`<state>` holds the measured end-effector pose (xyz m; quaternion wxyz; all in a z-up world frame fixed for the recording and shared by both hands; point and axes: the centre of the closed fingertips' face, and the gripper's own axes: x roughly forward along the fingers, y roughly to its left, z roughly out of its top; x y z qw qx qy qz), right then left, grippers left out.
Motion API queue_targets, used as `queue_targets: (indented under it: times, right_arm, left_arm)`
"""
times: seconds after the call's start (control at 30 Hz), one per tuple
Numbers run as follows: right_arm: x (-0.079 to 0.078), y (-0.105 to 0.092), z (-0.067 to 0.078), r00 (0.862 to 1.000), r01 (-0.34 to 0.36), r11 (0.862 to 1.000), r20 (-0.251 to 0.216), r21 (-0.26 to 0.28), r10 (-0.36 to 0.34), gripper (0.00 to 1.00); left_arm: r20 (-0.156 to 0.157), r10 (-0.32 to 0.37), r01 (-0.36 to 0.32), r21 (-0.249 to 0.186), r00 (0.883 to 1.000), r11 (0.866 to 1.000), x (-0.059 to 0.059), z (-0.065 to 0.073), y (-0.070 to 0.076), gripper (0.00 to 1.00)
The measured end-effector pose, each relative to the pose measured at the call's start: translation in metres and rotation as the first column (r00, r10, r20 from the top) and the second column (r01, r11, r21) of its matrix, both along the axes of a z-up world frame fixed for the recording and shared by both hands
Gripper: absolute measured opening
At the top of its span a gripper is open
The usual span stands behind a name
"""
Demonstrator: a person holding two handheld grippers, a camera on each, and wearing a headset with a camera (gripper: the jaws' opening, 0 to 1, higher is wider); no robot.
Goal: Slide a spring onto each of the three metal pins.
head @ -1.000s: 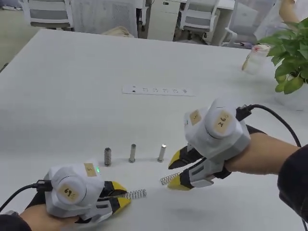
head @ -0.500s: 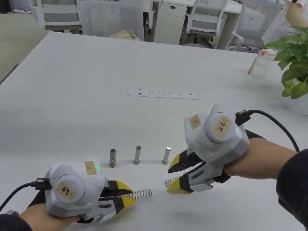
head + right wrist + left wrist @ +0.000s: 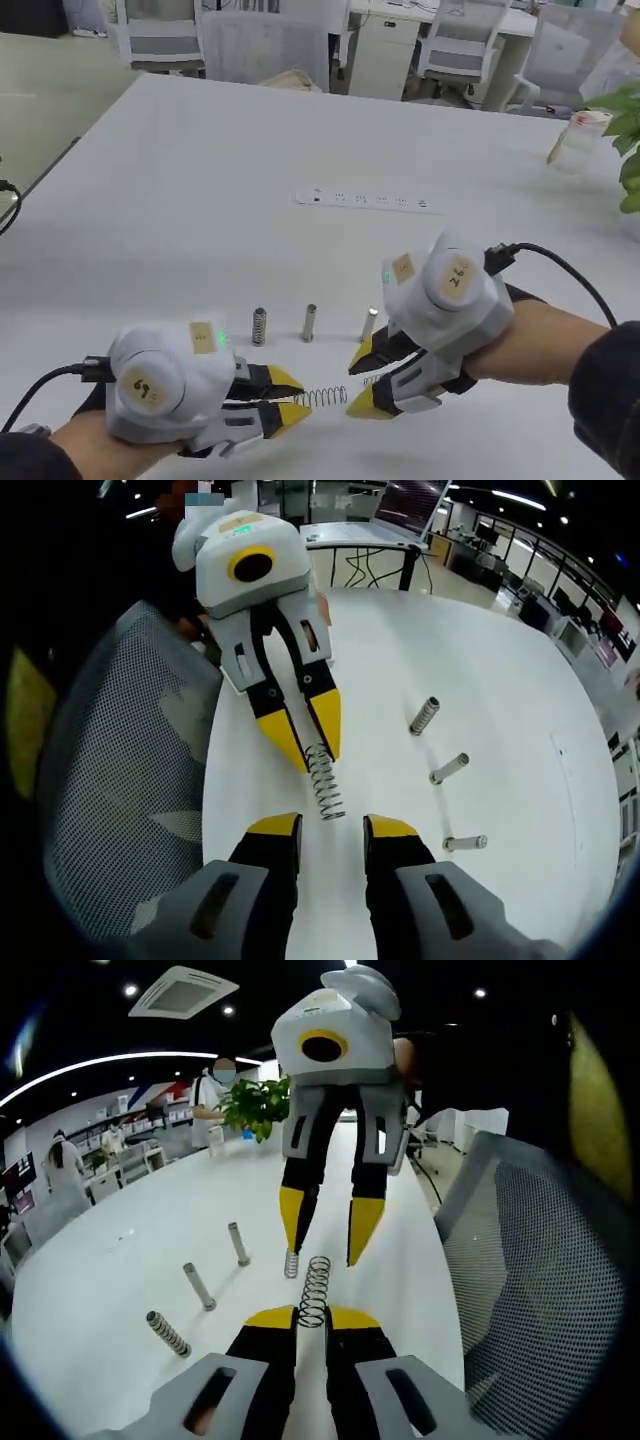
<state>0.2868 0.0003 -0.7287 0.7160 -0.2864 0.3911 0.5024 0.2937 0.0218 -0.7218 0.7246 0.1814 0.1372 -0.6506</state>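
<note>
Three short metal pins stand in a row on the white table. The left pin point(image 3: 259, 326) wears a spring; the middle pin point(image 3: 308, 322) and the right pin point(image 3: 370, 325) are bare. My left gripper point(image 3: 302, 396) is shut on one end of a loose spring point(image 3: 322, 395), which sticks out level towards my right gripper point(image 3: 354, 388). That gripper is open, its yellow tips just past the spring's free end. A second spring point(image 3: 291, 1263) sits at the right gripper's fingertips. In the right gripper view the held spring point(image 3: 325, 780) points at the gap of its jaws.
A white power strip point(image 3: 360, 200) lies further back on the table point(image 3: 200, 180). A plastic cup point(image 3: 575, 135) and a potted plant point(image 3: 630, 150) stand at the far right. Office chairs point(image 3: 160, 35) line the far edge. Cables trail from both grippers.
My left gripper has carried its spring to the right, closing the gap to the right gripper's tips. The right gripper has stayed open by the right pin. The head camera has shifted.
</note>
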Motion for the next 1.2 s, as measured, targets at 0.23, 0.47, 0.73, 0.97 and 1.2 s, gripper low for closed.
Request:
queue_targets:
  times: [0.23,0.47,0.73,0.97,1.2]
  right_arm:
    - [-0.004,0.002,-0.003,1.0,-0.021,1.0,-0.007,-0.003,0.021,0.21]
    - [-0.006,0.004,-0.002,0.999,-0.034,0.999,-0.005,-0.002,0.034,0.17]
    - [-0.006,0.006,0.004,0.999,-0.037,0.999,0.004,0.012,0.036,0.09]
    - [-0.005,0.008,0.012,0.999,-0.029,0.999,0.016,0.033,0.029,0.08]
    - [-0.004,0.011,0.02,1.0,-0.011,0.997,0.009,0.079,0.011,0.08]
  left_arm:
    - [0.015,-0.006,0.006,-0.011,1.0,1.0,-0.004,0.008,-0.002,0.03]
    - [0.017,-0.005,0.005,-0.018,1.0,1.0,-0.006,0.011,-0.002,0.03]
    - [0.013,-0.008,0.008,-0.021,1.0,1.0,-0.006,0.012,-0.001,0.03]
    - [0.007,-0.002,0.002,-0.029,1.0,1.0,-0.004,0.014,-0.001,0.03]
    - [-0.003,0.007,-0.007,-0.04,1.0,0.999,-0.003,0.015,0.0,0.03]
